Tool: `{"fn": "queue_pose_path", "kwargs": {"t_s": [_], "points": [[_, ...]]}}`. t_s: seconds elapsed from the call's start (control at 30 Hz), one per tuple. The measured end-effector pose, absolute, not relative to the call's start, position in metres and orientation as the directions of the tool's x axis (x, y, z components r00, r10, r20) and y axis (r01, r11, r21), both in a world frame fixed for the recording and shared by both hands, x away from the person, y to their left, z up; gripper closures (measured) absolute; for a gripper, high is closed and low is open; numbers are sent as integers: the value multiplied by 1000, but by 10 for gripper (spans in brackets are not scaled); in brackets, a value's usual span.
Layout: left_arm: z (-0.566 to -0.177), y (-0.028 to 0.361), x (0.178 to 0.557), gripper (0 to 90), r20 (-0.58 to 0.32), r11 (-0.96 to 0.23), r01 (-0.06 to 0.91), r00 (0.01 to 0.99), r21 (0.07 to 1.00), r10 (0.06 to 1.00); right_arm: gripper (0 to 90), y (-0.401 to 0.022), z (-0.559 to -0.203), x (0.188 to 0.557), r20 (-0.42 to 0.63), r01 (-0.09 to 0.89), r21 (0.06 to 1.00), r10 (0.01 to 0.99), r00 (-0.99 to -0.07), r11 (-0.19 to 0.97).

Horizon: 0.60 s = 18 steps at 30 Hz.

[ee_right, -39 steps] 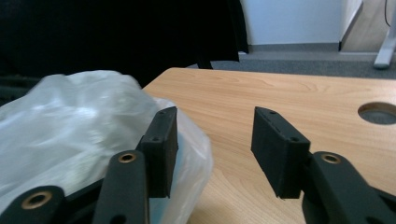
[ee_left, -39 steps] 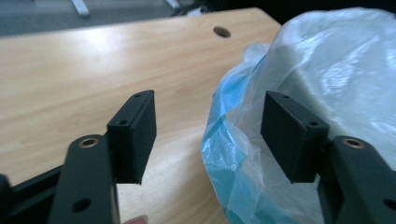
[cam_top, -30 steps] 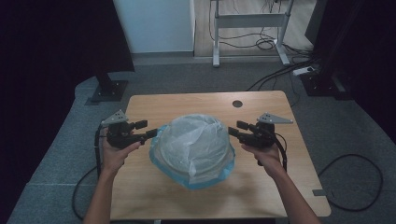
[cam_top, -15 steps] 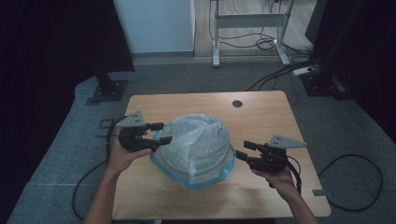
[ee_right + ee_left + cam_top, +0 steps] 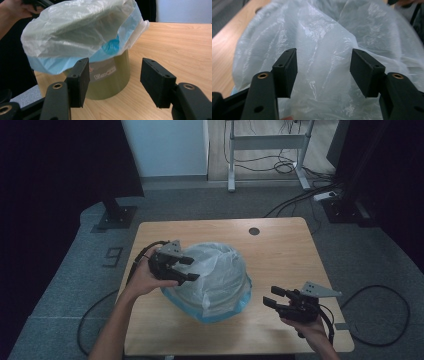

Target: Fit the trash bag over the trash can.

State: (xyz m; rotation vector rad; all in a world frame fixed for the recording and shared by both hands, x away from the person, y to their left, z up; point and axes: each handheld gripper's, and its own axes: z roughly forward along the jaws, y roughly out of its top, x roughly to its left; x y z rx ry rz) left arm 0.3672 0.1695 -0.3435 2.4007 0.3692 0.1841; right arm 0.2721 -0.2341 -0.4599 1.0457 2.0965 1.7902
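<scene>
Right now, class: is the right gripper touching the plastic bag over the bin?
Apart. In the high view, bare table separates the right gripper from the plastic bag; the right gripper view shows its fingers open, short of the bin.

Bag [image 5: 215,275]: thin translucent plastic film, whitish over a pale blue lower band [image 5: 75,62], crinkled, faintly glossy on the creases.
Bin [image 5: 110,77]: smooth olive-green plastic wall, dull sheen, printed label on the side (lettering too blurred to read).
Table [image 5: 285,250]: light wood-grain top, smooth, matt.
Left gripper [image 5: 323,72] and right gripper [image 5: 113,82]: matt black hard plastic, flat-faced pads, brass-coloured metal inserts.
Floor [image 5: 75,295]: grey carpet, rough, dull.
</scene>
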Motion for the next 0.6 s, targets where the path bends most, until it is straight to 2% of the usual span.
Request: {"fn": "queue_pose_path", "kwargs": {"t_s": [0.43,0.6], "points": [[-362,140,371,413,64,-862,200,964,465,258,398,-244,-472,262,322,391,920,608,-726,-20],[-364,138,372,408,65,-868,203,964,453,259,398,-242,-476,261,333,397,917,603,-725,-29]]}}
